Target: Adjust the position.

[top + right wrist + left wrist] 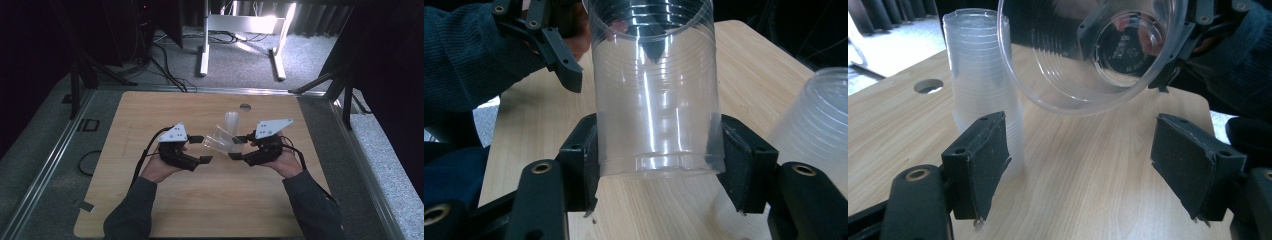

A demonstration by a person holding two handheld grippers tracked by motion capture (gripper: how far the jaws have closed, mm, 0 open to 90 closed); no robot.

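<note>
High view: at frame centre the right gripper (pixel 239 148) pinches 1 clear cup (pixel 220 139), its long axis tilted, mouth toward the left gripper (pixel 201 149).

Left gripper view: the jaws stand spread and empty; the cup's mouth hangs at upper centre.

Right gripper view: both pads clamp the cup's base.

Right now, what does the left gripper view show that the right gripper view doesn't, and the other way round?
Left gripper view alone: the round hole in the table and the held clear cup seen mouth-first, with its base visible through it. Right gripper view alone: the right hand-held gripper with its pads pressed on that cup's sides near the base. Both share the cup, the stack of cups and the wooden table.
</note>
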